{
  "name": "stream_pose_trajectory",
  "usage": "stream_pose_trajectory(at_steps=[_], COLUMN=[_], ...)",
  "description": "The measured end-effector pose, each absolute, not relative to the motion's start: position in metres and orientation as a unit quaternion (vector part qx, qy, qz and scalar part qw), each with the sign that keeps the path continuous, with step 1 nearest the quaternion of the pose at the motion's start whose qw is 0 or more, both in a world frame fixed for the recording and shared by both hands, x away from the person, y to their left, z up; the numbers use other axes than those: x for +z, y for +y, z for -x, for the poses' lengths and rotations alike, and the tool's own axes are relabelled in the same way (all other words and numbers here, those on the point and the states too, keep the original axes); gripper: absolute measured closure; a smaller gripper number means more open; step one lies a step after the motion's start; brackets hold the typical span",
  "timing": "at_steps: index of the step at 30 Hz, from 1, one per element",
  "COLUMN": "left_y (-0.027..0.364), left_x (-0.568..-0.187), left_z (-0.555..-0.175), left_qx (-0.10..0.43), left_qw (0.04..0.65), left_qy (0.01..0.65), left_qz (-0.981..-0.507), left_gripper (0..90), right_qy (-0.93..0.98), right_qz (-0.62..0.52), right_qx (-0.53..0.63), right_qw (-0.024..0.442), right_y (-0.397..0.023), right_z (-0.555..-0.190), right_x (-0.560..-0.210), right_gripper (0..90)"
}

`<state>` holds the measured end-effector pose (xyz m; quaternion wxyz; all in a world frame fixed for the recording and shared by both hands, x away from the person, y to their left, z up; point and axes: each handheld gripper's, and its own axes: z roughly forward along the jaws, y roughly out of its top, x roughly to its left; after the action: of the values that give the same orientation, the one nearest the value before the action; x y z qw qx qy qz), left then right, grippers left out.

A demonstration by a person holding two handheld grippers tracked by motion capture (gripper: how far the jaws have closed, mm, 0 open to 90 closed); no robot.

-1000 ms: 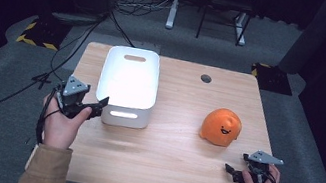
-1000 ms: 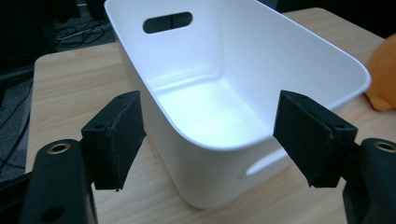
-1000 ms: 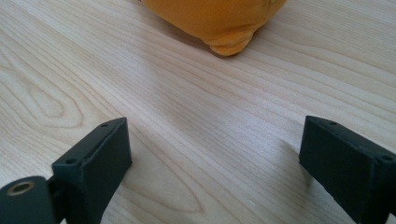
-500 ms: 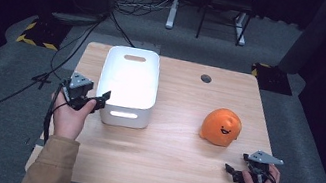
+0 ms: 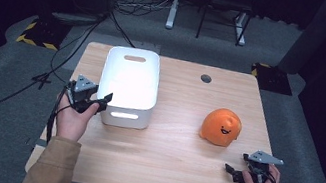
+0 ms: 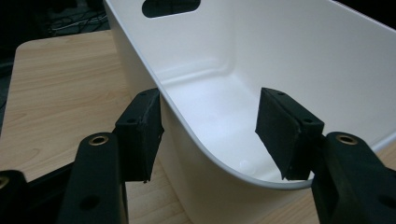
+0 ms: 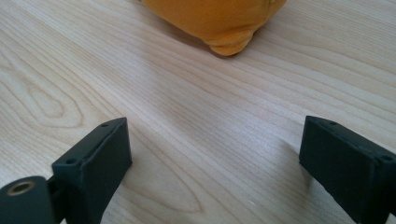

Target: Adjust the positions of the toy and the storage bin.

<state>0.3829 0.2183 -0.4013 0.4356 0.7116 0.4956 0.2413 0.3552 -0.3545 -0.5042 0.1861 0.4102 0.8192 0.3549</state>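
A white plastic bin (image 5: 135, 53) stands on the left part of the wooden table (image 5: 167, 168). My left gripper (image 5: 103, 101) is at the bin's near left corner. In the left gripper view the left gripper (image 6: 208, 135) straddles the rim of the bin (image 6: 224, 84), one pad outside the wall and one inside. Its jaws have just been closing on that corner. An orange plush toy (image 5: 220, 127) with a smiling face lies at the right. My right gripper (image 5: 235, 164) rests open near the table's front right edge, and the toy (image 7: 215, 18) lies a short way beyond the right gripper (image 7: 215, 163).
A round grommet hole (image 5: 206, 78) sits in the table's far side. Cables (image 5: 73, 40) and chair legs (image 5: 203, 22) are on the grey floor beyond the table. Bare wood lies between the bin and the toy.
My left hand has moved in toward the bin and a little down. Its jaws have narrowed around the bin's near left corner. The right hand has stayed still.
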Motion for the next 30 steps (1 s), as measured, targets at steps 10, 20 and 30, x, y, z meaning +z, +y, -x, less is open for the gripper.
stream_pose_trajectory(at_steps=[10,20,30], left_y=[0.189,0.149,0.124], left_x=[-0.405,-0.406,-0.406], left_z=[-0.359,-0.325,-0.287], left_qx=[0.223,0.212,0.205], left_qw=[0.467,0.469,0.471], left_qy=[0.468,0.447,0.422], left_qz=[-0.716,-0.732,-0.747], left_gripper=[41.2,34.8,31.6], right_qy=[0.819,0.818,0.818], right_qz=[-0.411,-0.412,-0.412], right_qx=[0.355,0.356,0.356], right_qw=[0.186,0.186,0.186], right_y=[-0.354,-0.354,-0.354], right_z=[-0.355,-0.355,-0.355], right_x=[-0.504,-0.504,-0.504], right_gripper=[9.2,9.3,9.3])
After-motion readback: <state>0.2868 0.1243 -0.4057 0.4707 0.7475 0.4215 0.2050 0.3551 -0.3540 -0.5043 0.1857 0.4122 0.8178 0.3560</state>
